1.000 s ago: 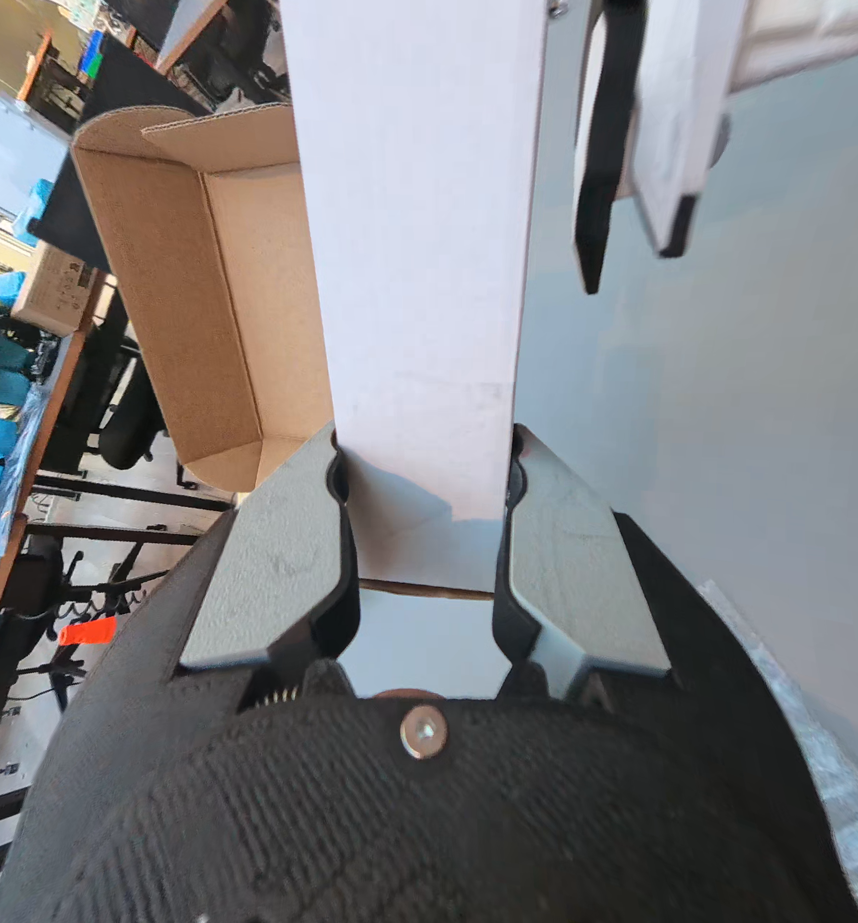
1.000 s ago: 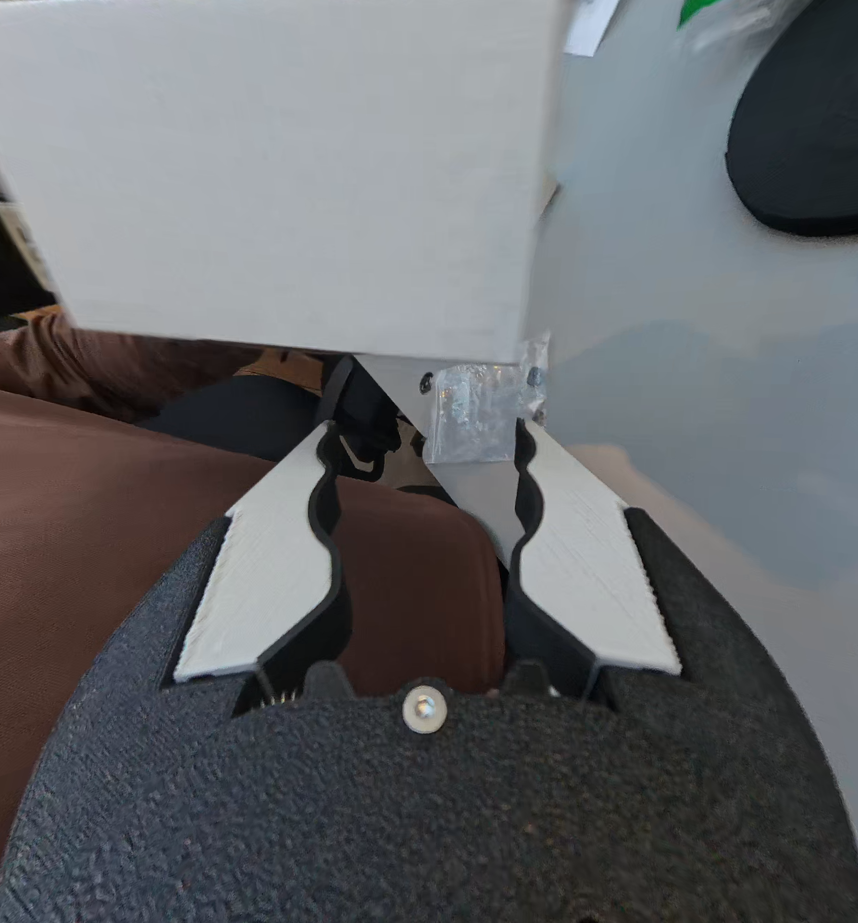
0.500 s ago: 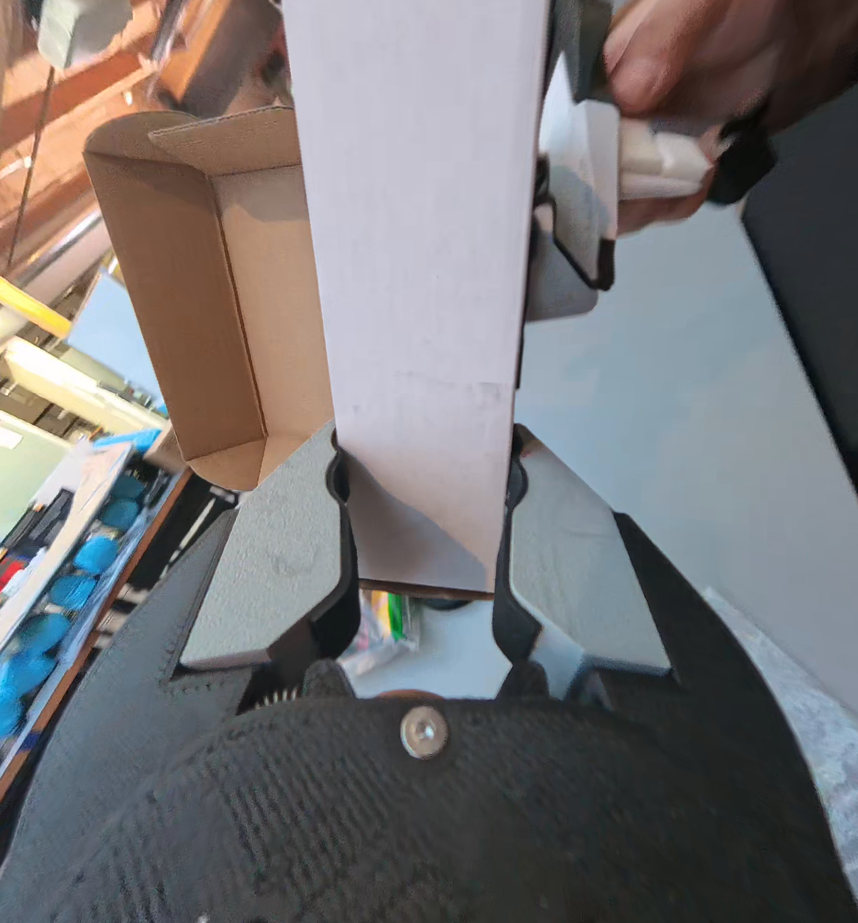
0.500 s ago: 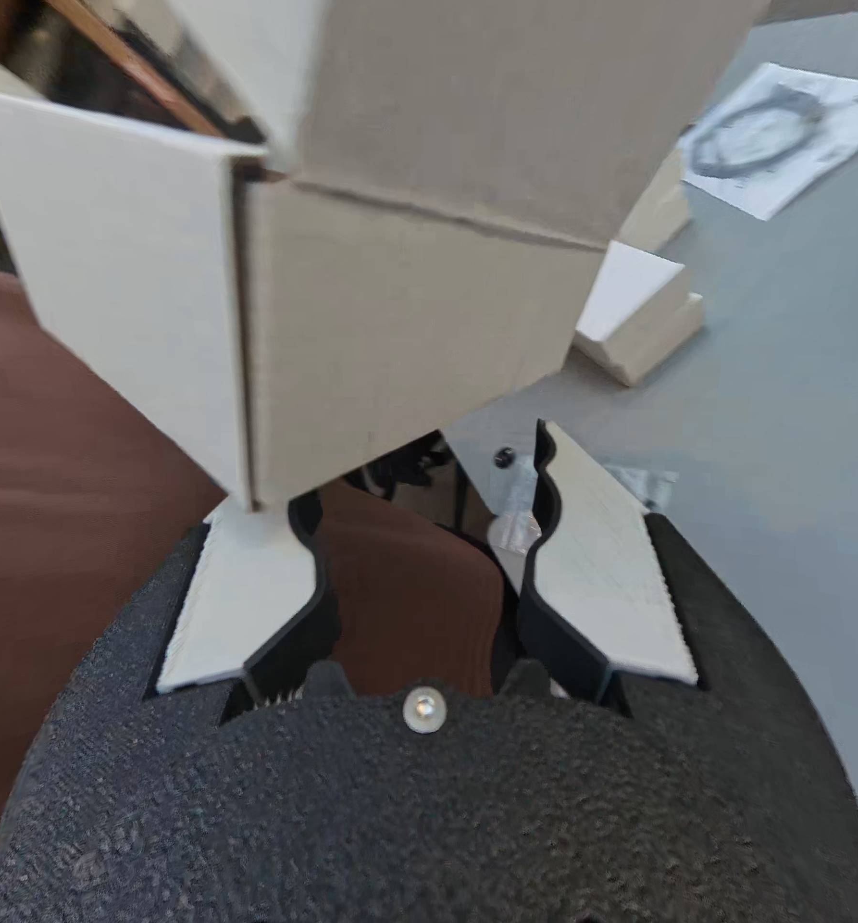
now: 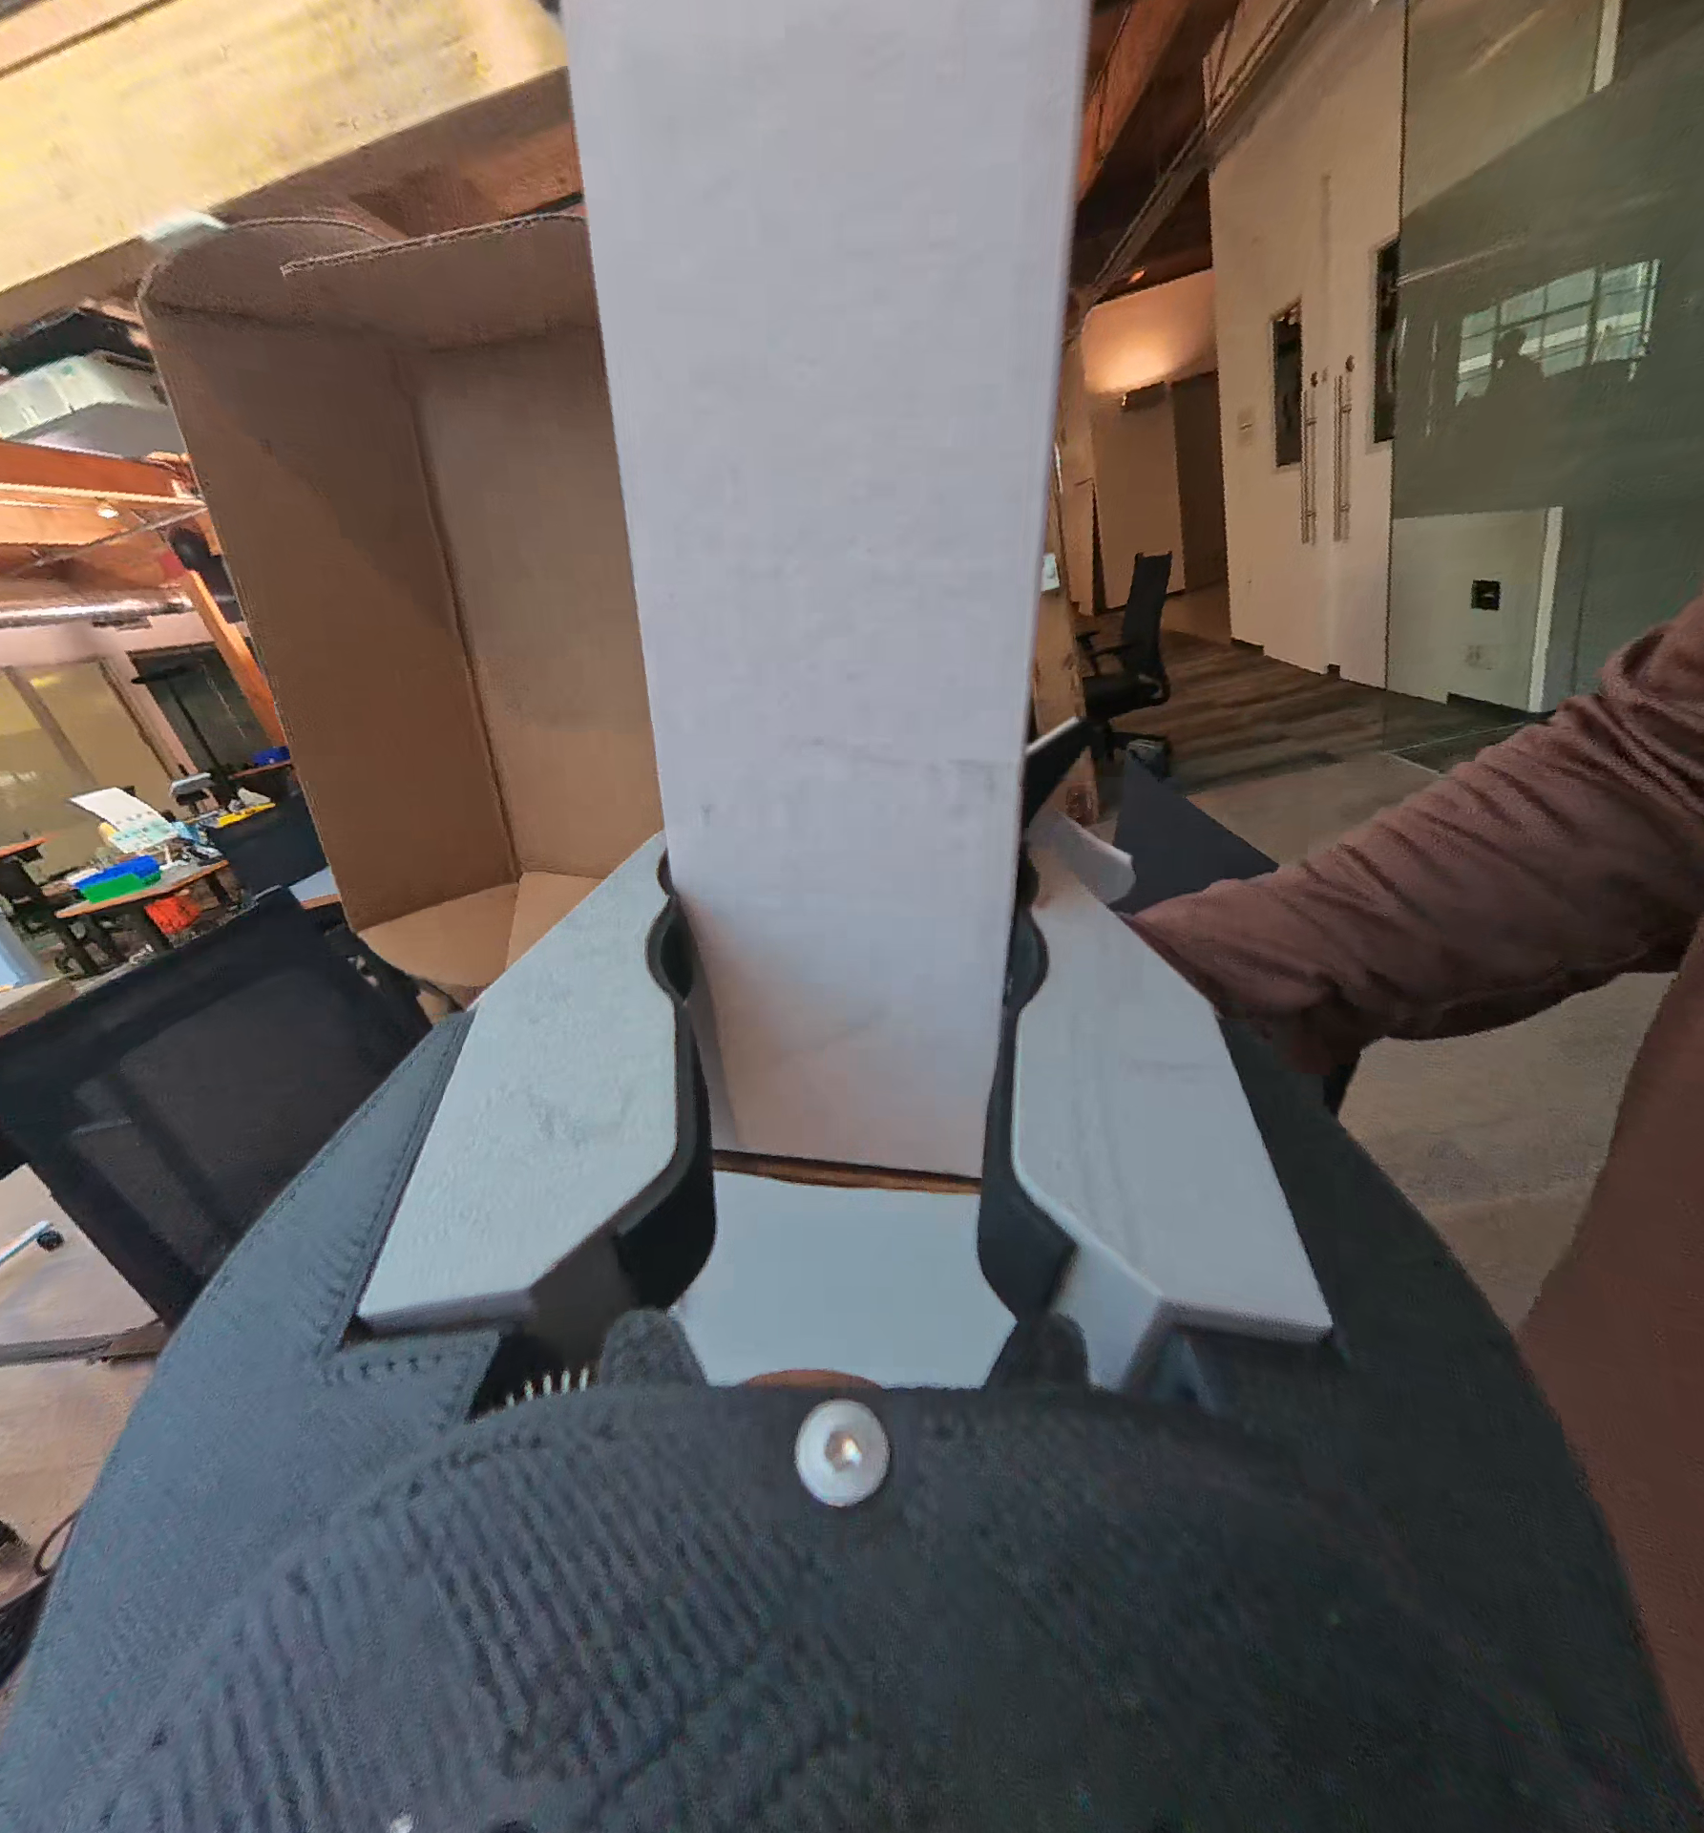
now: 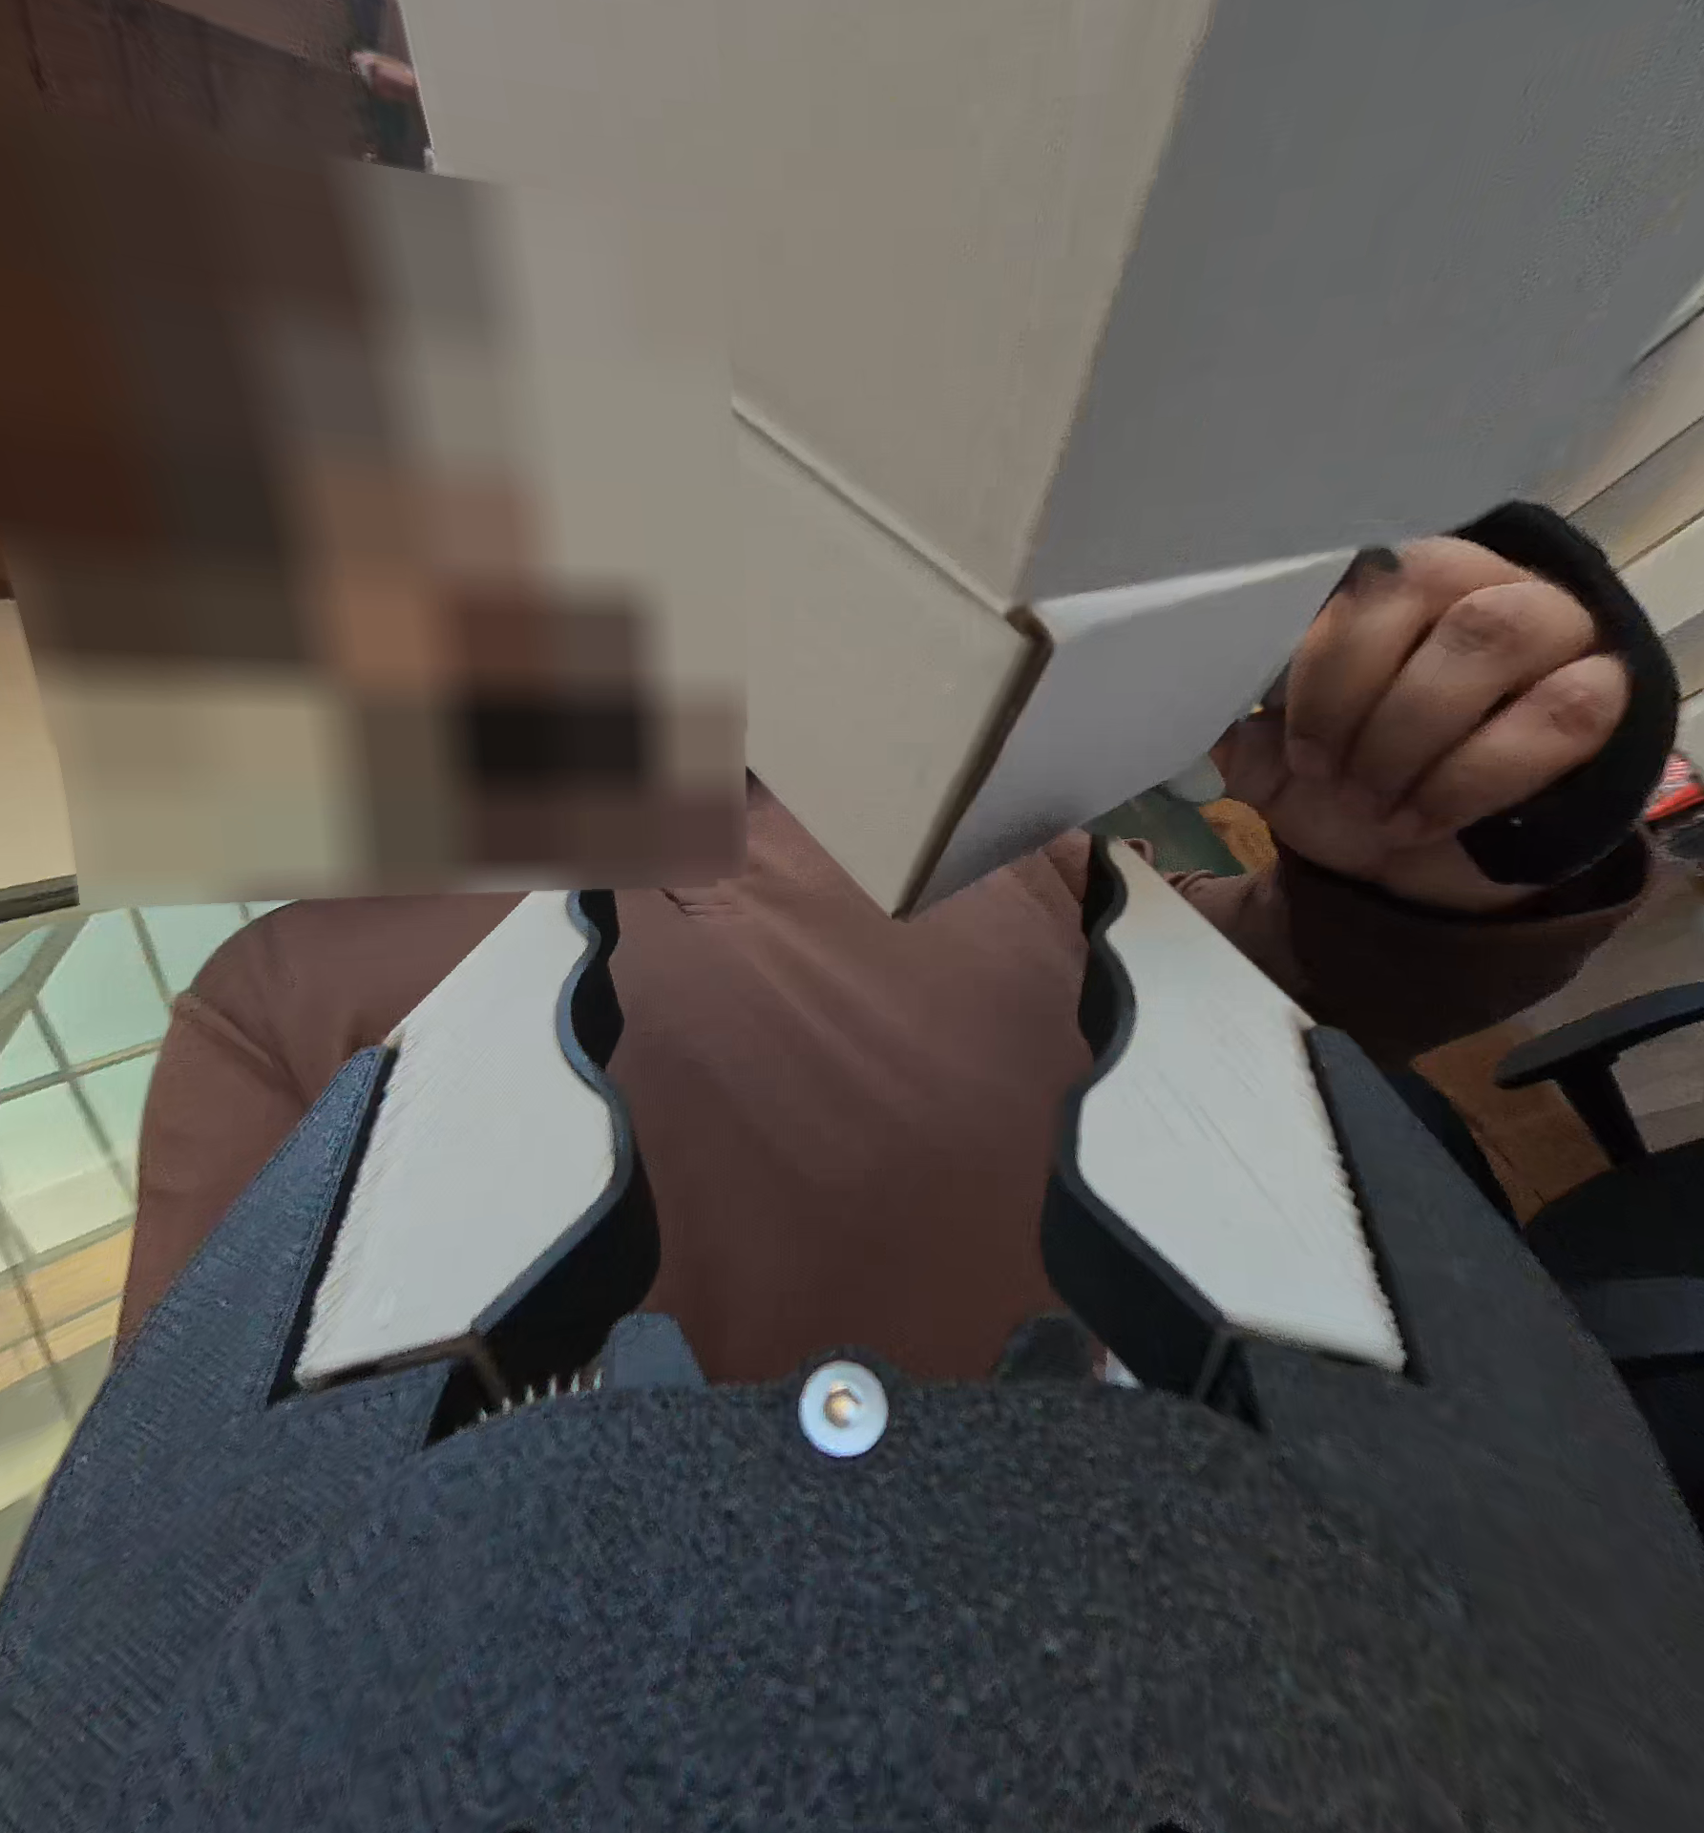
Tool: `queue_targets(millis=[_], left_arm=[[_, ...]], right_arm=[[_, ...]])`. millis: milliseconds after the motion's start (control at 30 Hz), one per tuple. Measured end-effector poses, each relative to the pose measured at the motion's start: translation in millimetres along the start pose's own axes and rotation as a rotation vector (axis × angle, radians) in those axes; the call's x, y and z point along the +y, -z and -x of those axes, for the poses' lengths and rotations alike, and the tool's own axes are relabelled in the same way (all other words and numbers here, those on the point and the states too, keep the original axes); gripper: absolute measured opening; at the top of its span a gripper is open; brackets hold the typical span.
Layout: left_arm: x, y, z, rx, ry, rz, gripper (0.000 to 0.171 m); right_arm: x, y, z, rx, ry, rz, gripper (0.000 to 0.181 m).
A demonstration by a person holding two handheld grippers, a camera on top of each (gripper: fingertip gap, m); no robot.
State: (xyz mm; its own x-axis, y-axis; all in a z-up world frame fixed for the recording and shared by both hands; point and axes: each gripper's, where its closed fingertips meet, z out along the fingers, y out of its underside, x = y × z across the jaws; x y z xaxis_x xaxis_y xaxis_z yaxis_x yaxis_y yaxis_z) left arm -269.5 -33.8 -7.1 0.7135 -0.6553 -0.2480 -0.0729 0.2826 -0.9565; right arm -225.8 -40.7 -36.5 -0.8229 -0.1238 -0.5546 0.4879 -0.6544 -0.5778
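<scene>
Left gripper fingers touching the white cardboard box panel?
Touching. Left wrist view: both fingers of the left gripper press the white cardboard box panel's edges, no gap.

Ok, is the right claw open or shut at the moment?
Open. In the right wrist view the right claw has its fingers spread wide with nothing between them; the white cardboard box sits just beyond the tips.

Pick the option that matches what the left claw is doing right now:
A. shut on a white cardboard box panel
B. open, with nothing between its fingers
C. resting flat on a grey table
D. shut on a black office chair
A: the left claw has both fingers pressed against the sides of the white cardboard box panel.
</scene>
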Motion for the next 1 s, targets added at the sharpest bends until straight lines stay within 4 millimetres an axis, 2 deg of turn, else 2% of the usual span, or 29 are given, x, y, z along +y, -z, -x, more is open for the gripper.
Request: queue_targets(millis=[100, 200, 300, 400, 500, 567, 633, 700, 767, 800, 867, 933, 1000], left_arm=[[-1, 6, -8, 0.040, 0.005, -0.006, 0.061], [-3, 3, -13, 0.061, 0.008, -0.019, 0.061], [3, -3, -16, 0.077, 0.037, -0.027, 0.062], [-3, 0, -15, 0.079, 0.091, -0.095, 0.061], [-10, 4, -13, 0.099, 0.164, -0.147, 0.061], [-14, 6, -15, 0.122, 0.220, -0.191, 0.061], [-10, 6, -18, 0.136, 0.226, -0.182, 0.061], [-10, 8, -20, 0.153, 0.241, -0.190, 0.061], [-12, 13, -13, 0.110, 0.191, -0.152, 0.061], [-14, 16, -7, 0.080, 0.147, -0.121, 0.061], [-7, 22, 9, -0.008, 0.027, 0.023, 0.061], [18, 28, 25, -0.084, -0.105, 0.242, 0.062], [60, 39, 43, -0.165, -0.267, 0.497, 0.061]], right_arm=[[-9, 10, -9, 0.107, 0.008, -0.032, 0.094], [-13, 8, -8, 0.056, 0.019, -0.062, 0.090], [-21, 3, -11, 0.016, 0.054, -0.117, 0.089], [-27, 4, -17, -0.013, 0.042, -0.170, 0.077], [-36, 10, -27, -0.005, 0.013, -0.233, 0.081], [-37, 9, -25, -0.033, 0.033, -0.235, 0.082], [-42, 6, -15, -0.077, 0.078, -0.243, 0.077], [-45, 6, -20, -0.052, 0.070, -0.234, 0.070], [-46, 12, -39, 0.073, 0.008, -0.209, 0.082], [-44, 19, -52, 0.177, -0.009, -0.189, 0.082], [-39, 47, -82, 0.476, -0.006, -0.131, 0.076], [-42, 89, -96, 0.802, 0.039, -0.104, 0.071], [-50, 124, -89, 1.065, 0.111, -0.085, 0.069]])
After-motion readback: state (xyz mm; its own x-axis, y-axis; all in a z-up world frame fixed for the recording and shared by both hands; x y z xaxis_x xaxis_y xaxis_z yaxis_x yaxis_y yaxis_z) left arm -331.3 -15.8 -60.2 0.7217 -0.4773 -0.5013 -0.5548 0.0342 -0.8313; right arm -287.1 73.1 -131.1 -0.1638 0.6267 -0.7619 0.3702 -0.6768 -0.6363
